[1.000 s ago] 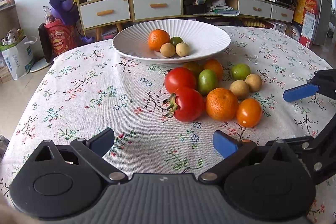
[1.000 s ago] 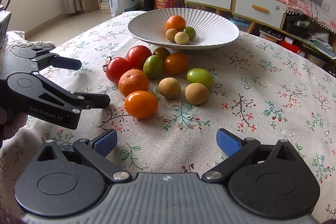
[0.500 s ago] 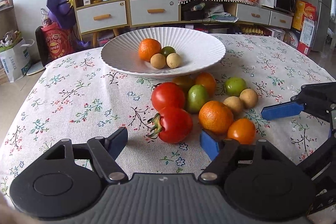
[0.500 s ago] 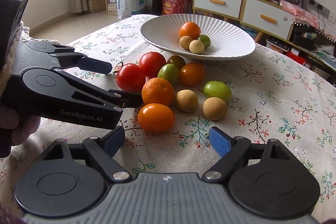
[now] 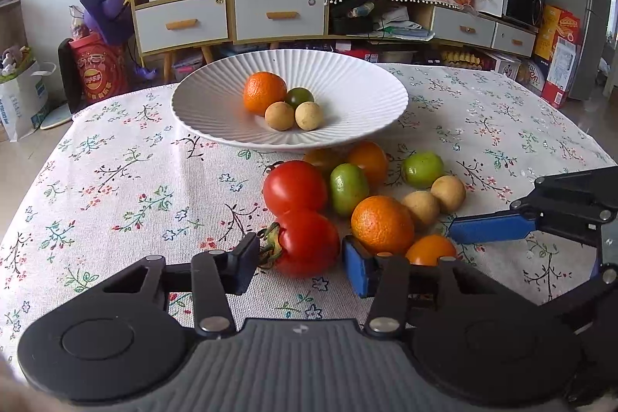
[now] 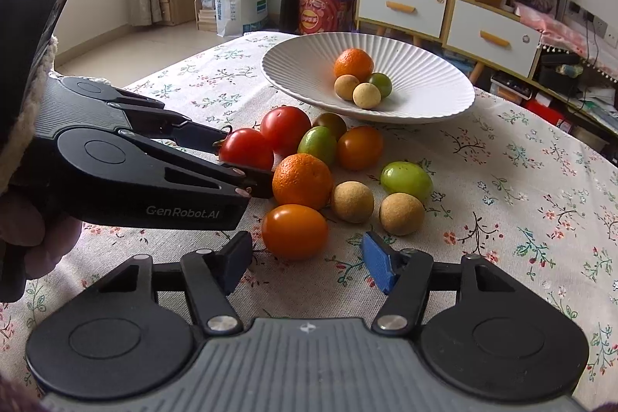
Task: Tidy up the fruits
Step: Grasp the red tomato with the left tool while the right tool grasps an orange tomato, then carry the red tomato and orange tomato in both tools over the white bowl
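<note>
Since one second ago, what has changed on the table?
Both tongs came in to the fruit and are closing: the left tongs around the nearer red tomato, the right tongs around the small orange tomato. Neither fruit has been lifted. The white bowl and other fruit stayed put.

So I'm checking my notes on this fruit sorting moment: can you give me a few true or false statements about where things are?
1. The white plate holds four fruits. True.
2. Both red tomatoes are on the plate. False: both lie on the tablecloth.
3. The left gripper is closing around the stemmed red tomato. True.
4. The right gripper holds a green fruit. False: it is closing around the orange tomato.
</note>
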`<state>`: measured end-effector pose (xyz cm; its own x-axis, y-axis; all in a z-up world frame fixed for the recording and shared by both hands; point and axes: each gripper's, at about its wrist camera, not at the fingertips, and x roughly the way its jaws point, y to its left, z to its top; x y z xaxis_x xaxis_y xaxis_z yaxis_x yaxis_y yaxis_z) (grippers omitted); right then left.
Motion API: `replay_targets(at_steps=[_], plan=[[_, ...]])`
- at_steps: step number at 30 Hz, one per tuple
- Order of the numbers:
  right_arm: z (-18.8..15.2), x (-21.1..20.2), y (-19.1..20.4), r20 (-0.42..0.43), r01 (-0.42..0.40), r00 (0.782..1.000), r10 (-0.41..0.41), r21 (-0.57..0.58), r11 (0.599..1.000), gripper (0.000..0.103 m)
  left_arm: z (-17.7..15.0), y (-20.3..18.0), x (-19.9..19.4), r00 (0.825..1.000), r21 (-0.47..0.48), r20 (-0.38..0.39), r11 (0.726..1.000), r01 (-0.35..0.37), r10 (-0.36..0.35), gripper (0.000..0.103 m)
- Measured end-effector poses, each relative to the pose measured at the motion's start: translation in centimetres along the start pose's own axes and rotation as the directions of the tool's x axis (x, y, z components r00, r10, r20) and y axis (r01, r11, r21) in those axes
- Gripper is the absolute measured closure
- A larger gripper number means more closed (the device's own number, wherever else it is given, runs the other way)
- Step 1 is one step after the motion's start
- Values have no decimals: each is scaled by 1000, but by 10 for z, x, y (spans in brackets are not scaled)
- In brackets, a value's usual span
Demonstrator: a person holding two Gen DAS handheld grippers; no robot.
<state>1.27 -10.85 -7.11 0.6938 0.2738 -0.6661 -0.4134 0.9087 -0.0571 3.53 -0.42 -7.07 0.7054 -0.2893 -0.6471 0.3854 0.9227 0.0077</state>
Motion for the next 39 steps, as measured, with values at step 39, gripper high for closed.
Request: replay_targets(at_steps=[39], plan=[[20,-17,-15,23,3,1000,-5,60,998,71,10,19,-33,999,-79,-20,996,43,-45,68]])
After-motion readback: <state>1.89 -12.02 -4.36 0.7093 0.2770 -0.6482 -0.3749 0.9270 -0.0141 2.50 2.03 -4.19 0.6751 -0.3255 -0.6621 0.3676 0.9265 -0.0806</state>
